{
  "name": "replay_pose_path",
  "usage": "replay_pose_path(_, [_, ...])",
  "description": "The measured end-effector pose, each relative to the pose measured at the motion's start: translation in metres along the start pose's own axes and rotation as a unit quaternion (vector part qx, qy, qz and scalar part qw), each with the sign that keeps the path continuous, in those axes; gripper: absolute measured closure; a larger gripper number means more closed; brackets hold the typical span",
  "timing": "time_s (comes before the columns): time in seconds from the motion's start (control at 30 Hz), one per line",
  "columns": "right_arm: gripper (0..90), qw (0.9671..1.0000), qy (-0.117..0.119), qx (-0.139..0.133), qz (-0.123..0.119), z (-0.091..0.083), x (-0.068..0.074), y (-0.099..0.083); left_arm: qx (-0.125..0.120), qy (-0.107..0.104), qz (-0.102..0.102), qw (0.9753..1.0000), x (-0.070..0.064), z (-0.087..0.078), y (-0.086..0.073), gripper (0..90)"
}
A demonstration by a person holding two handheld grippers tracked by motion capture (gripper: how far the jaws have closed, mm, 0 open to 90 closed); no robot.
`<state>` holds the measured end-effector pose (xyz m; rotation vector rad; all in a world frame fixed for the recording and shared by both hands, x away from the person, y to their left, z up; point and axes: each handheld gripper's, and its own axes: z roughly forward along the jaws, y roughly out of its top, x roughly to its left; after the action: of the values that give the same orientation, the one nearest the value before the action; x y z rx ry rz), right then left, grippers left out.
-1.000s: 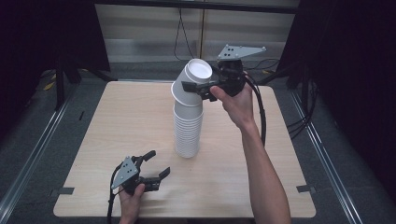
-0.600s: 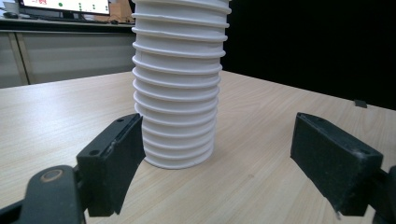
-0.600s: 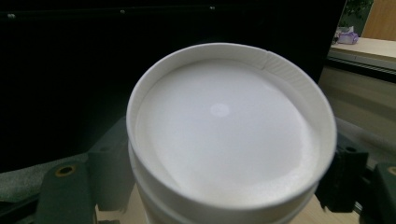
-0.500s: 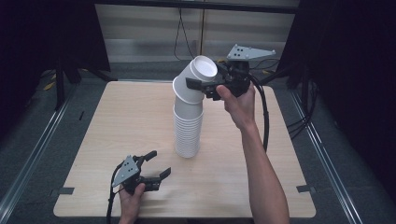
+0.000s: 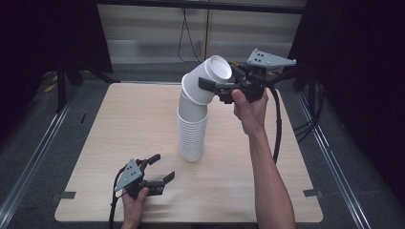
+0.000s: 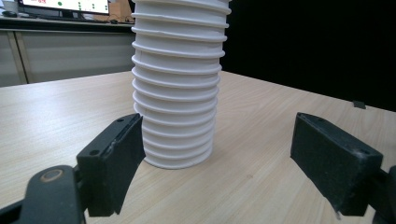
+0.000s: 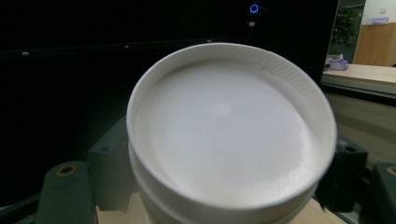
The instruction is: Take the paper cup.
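A tall stack of white paper cups (image 5: 192, 133) stands upside down in the middle of the wooden table (image 5: 119, 124). Its top section (image 5: 207, 81) leans to the right, base facing up and right. My right gripper (image 5: 210, 86) is shut on that leaning top cup from the right, high above the table. In the right gripper view the cup's round base (image 7: 229, 126) sits between the two fingers (image 7: 109, 172). My left gripper (image 5: 164, 167) rests low near the front edge, open and holding nothing. The stack (image 6: 177, 93) rises just beyond its spread jaws (image 6: 224, 158).
Dark curtains hang on both sides of the table. A pale wall panel and trailing cables lie beyond the far edge. Floor rails run along both sides. A monitor (image 6: 65, 5) stands on a desk far behind the stack.
My right gripper has moved right and slightly up, tilting the top of the stack further over to the right. The left gripper has stayed where it was.
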<state>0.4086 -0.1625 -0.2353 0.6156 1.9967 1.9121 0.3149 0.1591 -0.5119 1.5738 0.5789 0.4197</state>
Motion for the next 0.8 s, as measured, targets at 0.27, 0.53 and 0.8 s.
replay_pose_path(0.27, [22.6,0.9998,-0.005,-0.019,0.004,-0.014,0.001,-0.006,-0.001,-0.004,-0.002,1.0000,0.000,0.000,0.000,17.2])
replay_pose_path(0.53, [22.6,0.9997,-0.012,-0.020,0.003,-0.027,0.005,-0.015,0.000,-0.003,0.002,1.0000,0.000,0.000,0.000,17.2])
replay_pose_path(0.8, [22.7,0.9993,-0.019,-0.033,0.004,-0.047,0.012,-0.024,-0.003,-0.003,-0.006,1.0000,0.000,0.000,0.000,17.2])
